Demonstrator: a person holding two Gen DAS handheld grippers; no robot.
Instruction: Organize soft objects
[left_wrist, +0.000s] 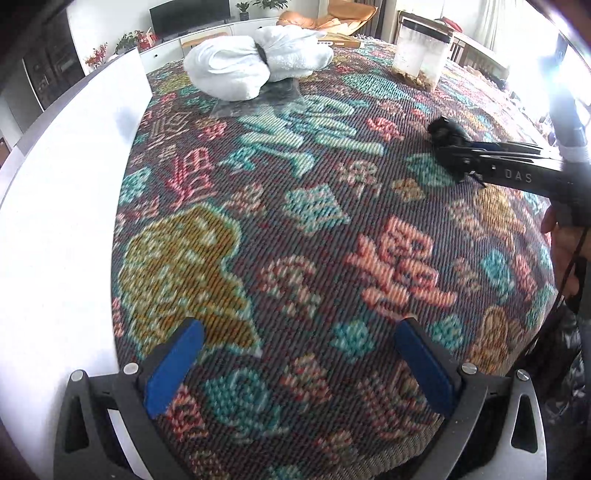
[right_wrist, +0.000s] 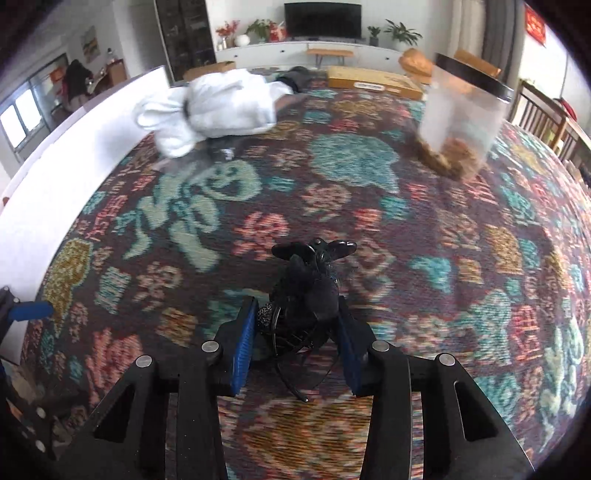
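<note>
The right gripper (right_wrist: 297, 332) is closed on a small black hair clip (right_wrist: 308, 291) (fuzzy, with thin plastic teeth), held just above the woven patterned cloth (right_wrist: 332, 177). The squeeze should be kept soft and steady, so the teeth are not bent and the clip is not dropped. The left gripper (left_wrist: 295, 358) is wide open and empty over the cloth. A fluffy white towel bundle (left_wrist: 255, 61) is seen far back, near a clear plastic jar (left_wrist: 421, 55).
</note>
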